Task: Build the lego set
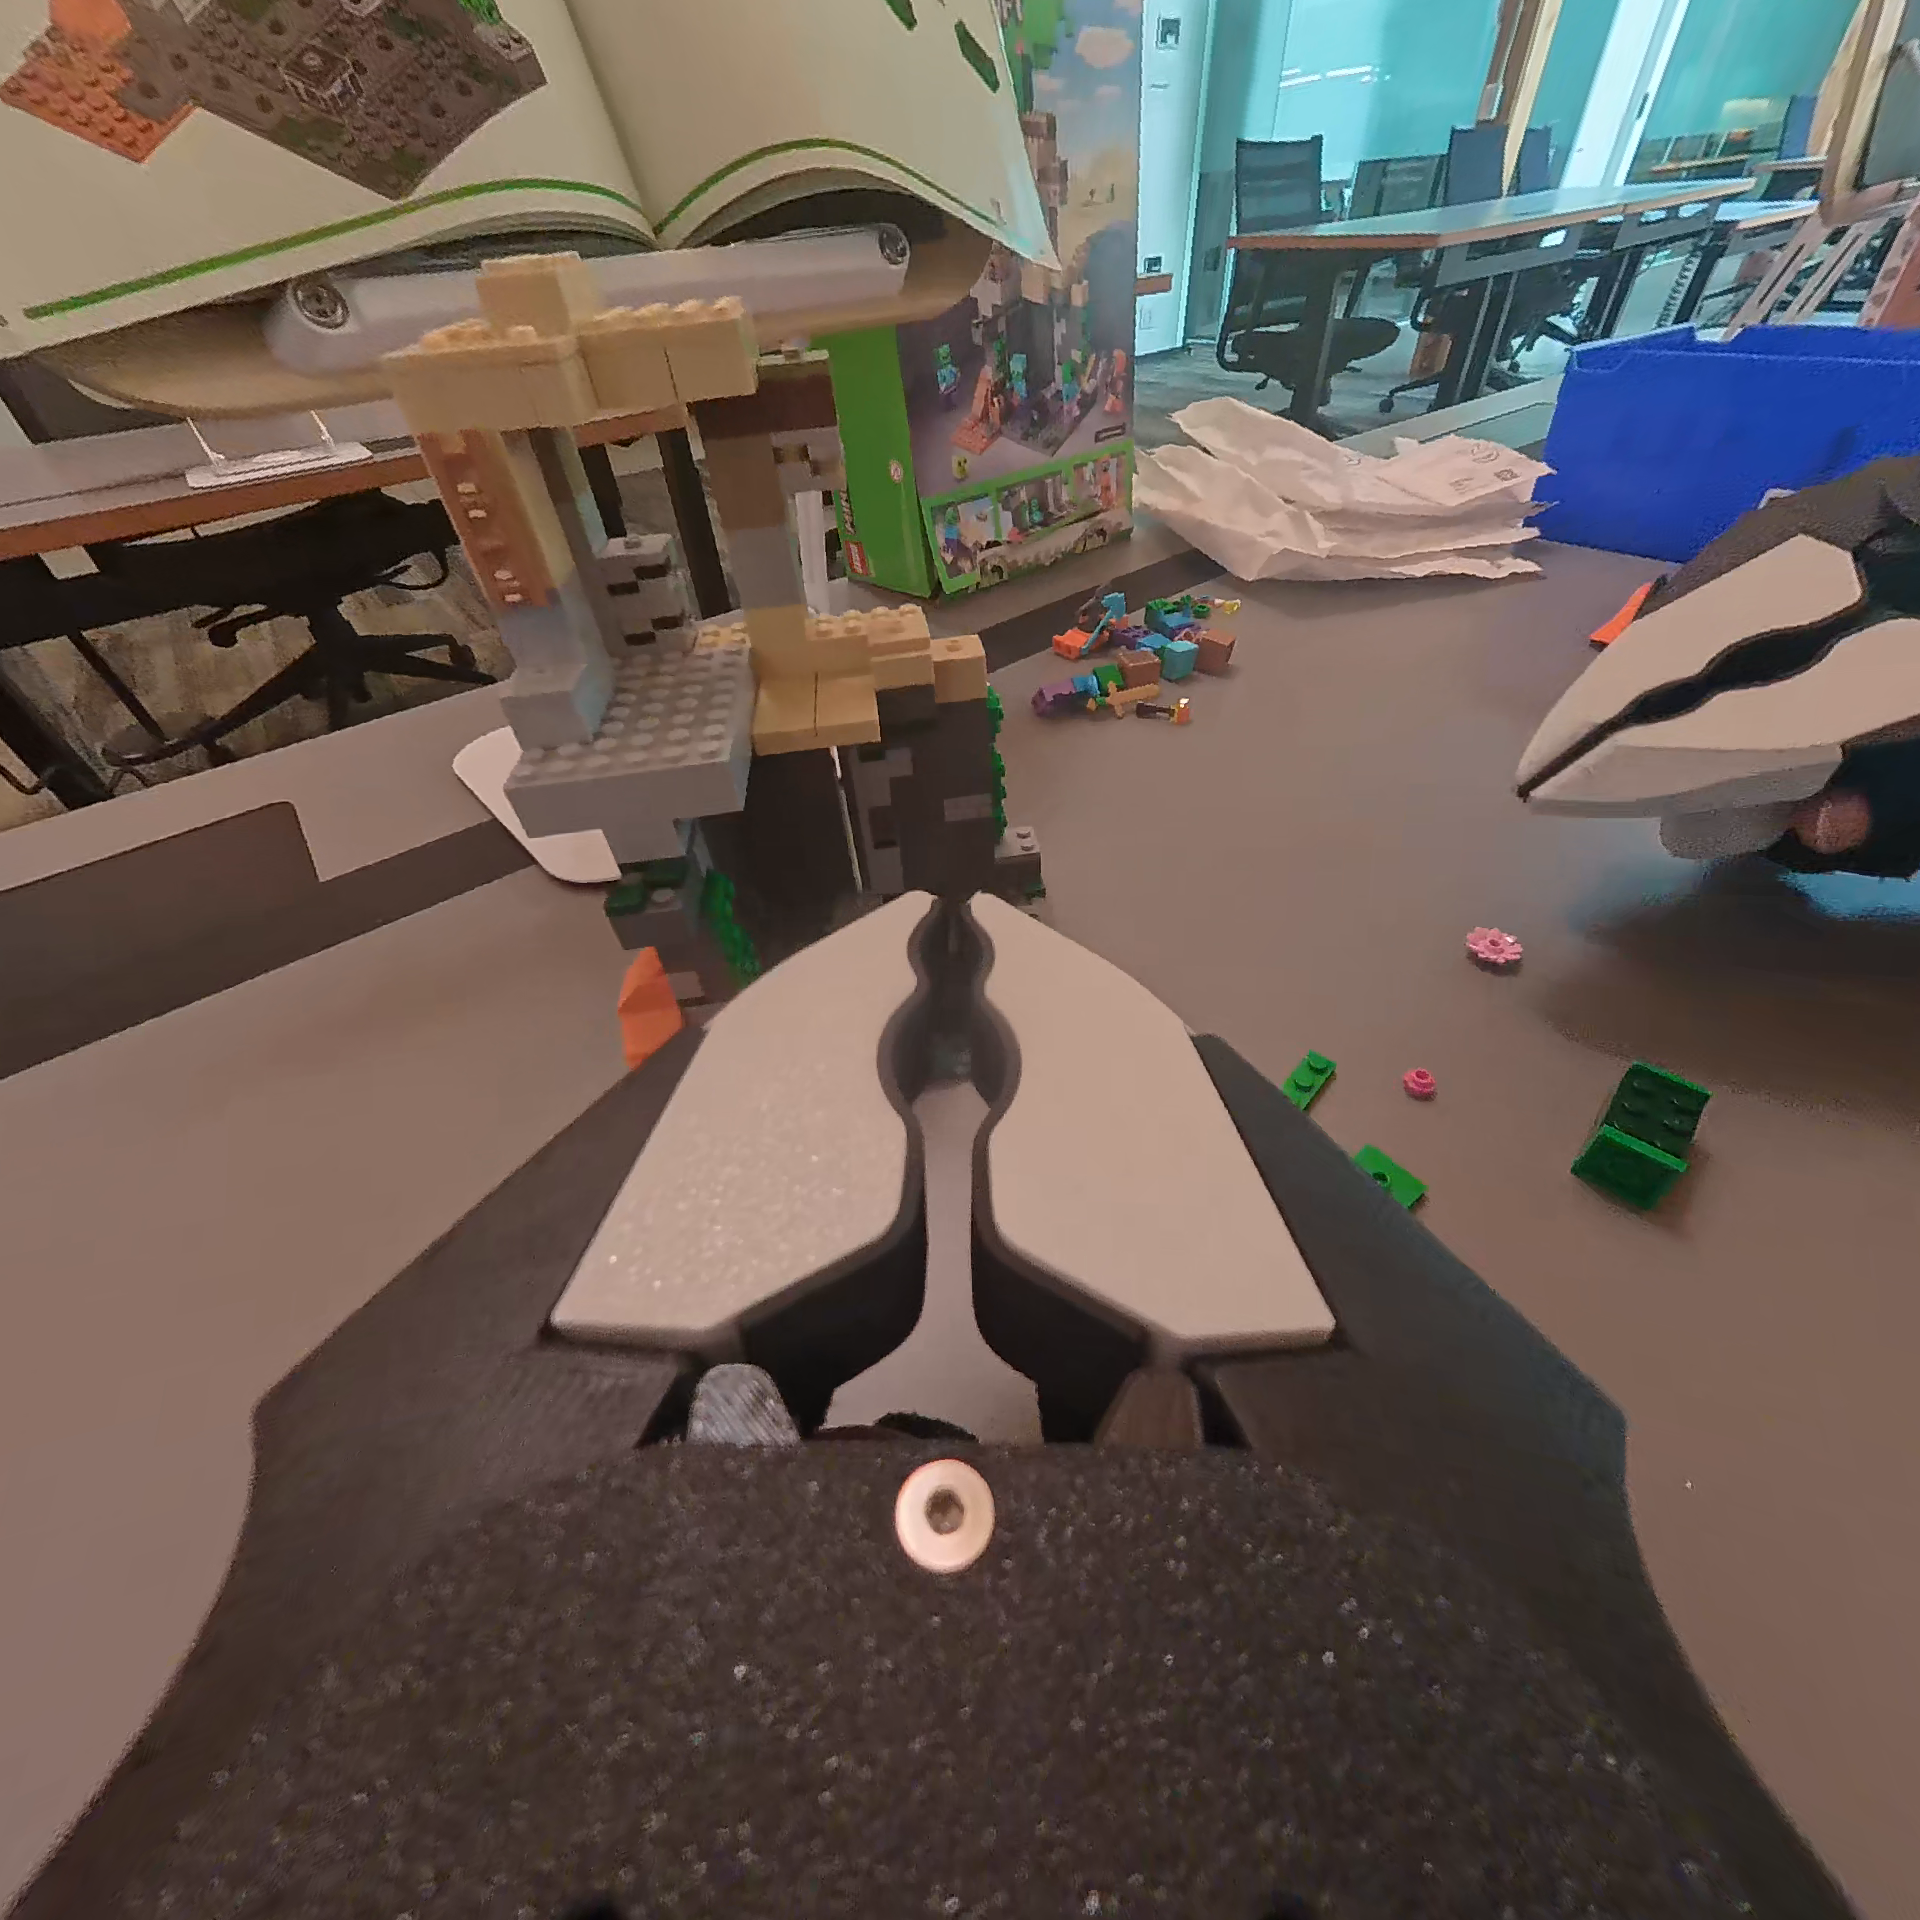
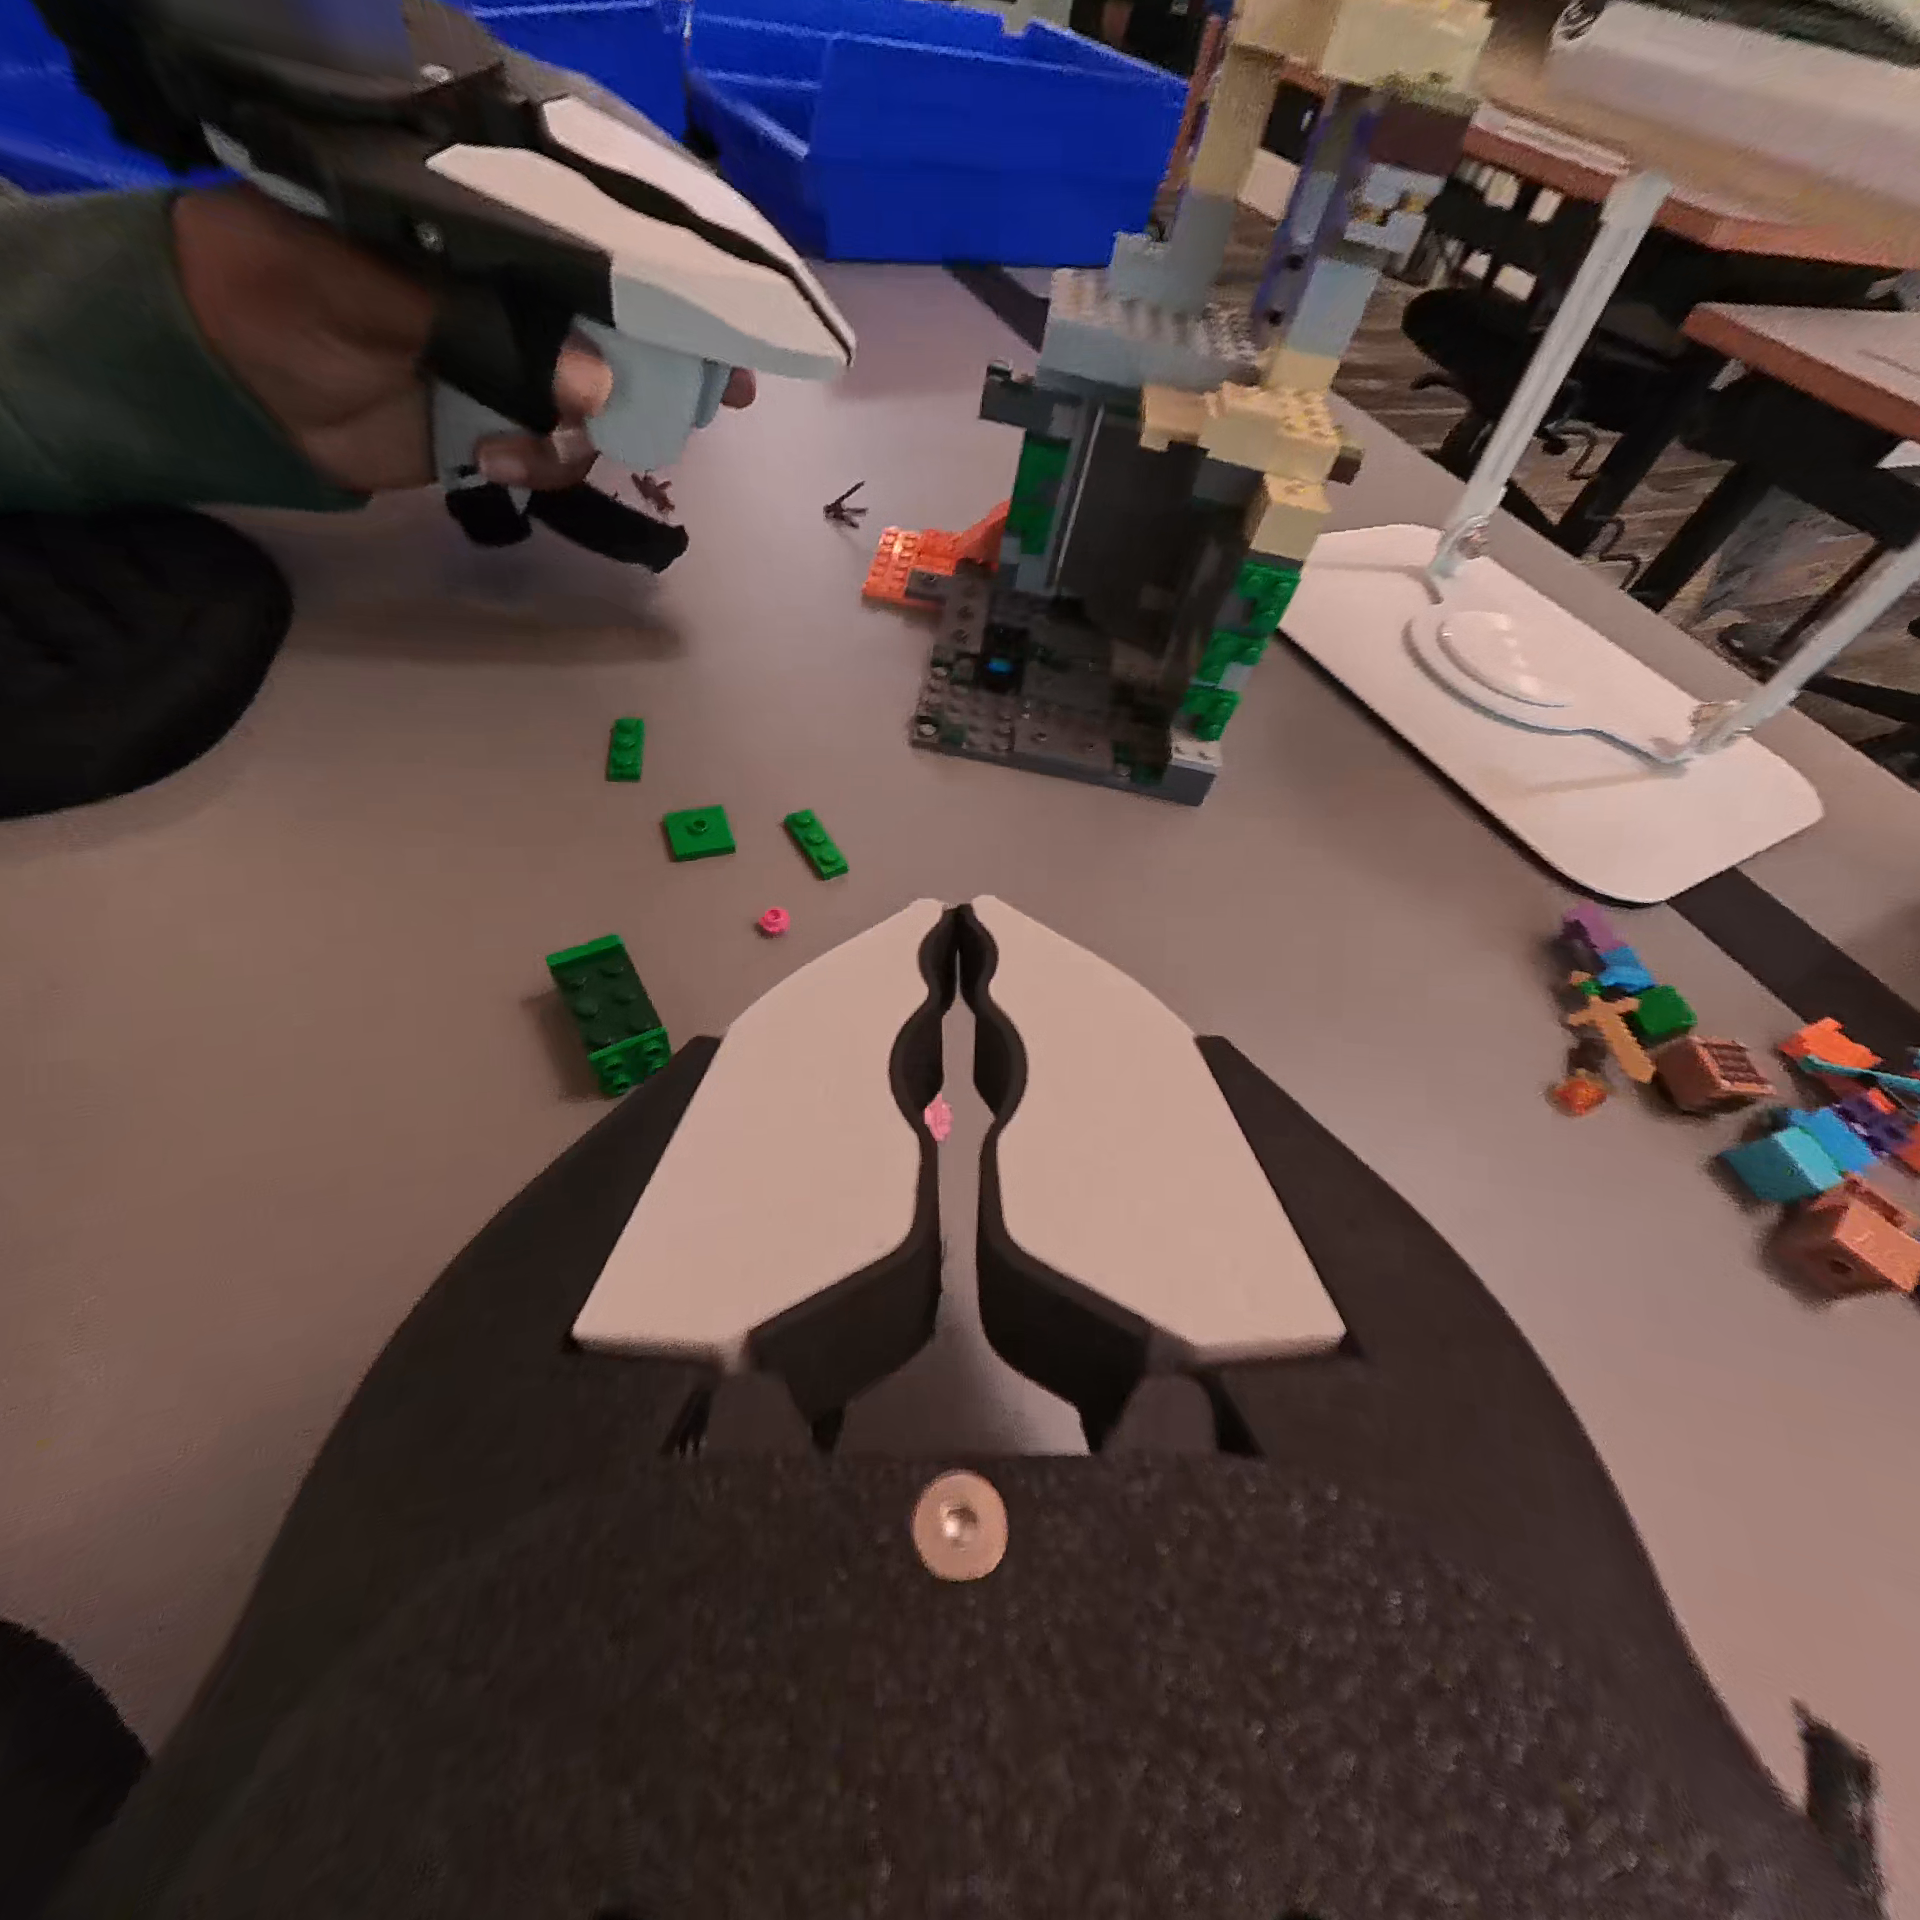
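Observation:
The tall lego build (image 1: 727, 665) of tan, grey, dark and green bricks stands on the grey table; it also shows in the right wrist view (image 2: 1132, 582). My left gripper (image 1: 951, 914) is shut with nothing visible in it, its tips just in front of the build's dark wall. My right gripper (image 2: 958, 912) is shut and hovers over the table. A pink flower piece (image 1: 1493, 945) lies on the table below it and shows through the gap between its fingers (image 2: 938, 1119). Green bricks (image 2: 608, 1013) and green plates (image 2: 698, 831) lie nearby.
An open instruction booklet (image 1: 416, 125) sits on a stand with a white base (image 2: 1538, 748) behind the build. The set's box (image 1: 997, 447), crumpled paper bags (image 1: 1340, 499) and blue bins (image 2: 935, 156) stand farther back. A pile of small coloured pieces (image 2: 1766, 1101) lies at the right. One gripper's finger ends stand about 15 centimeters off the other's. Left tips and right tips are each some 30 centimeters from the white base (image 2: 1538, 748).

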### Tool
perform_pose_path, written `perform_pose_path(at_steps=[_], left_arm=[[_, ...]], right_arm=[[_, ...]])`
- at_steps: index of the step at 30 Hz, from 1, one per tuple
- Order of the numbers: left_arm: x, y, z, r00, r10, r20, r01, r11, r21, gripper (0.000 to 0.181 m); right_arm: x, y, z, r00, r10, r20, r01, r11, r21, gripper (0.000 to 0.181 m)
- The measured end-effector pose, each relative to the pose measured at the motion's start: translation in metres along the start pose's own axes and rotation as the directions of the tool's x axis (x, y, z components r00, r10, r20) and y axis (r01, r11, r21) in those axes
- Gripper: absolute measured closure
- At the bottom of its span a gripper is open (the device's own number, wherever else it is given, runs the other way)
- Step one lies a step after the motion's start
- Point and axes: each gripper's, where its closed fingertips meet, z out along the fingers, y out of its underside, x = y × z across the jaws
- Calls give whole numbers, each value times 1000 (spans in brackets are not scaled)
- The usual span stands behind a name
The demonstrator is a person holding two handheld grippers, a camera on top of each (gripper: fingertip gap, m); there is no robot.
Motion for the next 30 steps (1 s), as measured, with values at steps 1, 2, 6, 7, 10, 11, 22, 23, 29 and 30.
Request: perform_pose_path(at_steps=[1,2,6,7,10,11,22,23,29,30], left_arm=[[0,0,0,1000,2,1,-2,1000,0,181],[0,-1,0,1000,9,2,-9,1000,0,180],[3,-1,0,999,38,5,-38,999,-1,180],[4,-1,0,999,44,3,-44,999,-1,180],[6,-1,0,998,64,5,-64,998,-6,181],[6,-2,0,998,69,6,-69,998,-5,181],[12,-7,-2,997,69,-20,-69,998,10,181],[12,-7,-2,998,68,-17,-67,998,13,181],[8,-8,-3,998,58,1,-58,998,24,181],[7,-8,-3,998,64,2,-64,998,25,181]], right_arm=[[-2,0,1,1000,-4,8,4,1000,-7,181],[-5,0,1,1000,-7,19,8,1000,-12,181],[-13,4,5,998,8,64,-5,999,-42,170],[-14,4,5,998,7,69,-4,999,-43,170],[-17,3,6,997,9,81,-6,999,-41,170],[-18,2,5,996,13,85,-10,999,-37,169],[-66,21,7,943,-56,327,121,976,-182,153],[-71,25,8,938,-66,340,142,969,-204,152],[-78,35,14,933,-99,345,198,944,-265,165],[-78,35,13,932,-93,349,195,943,-271,165]])
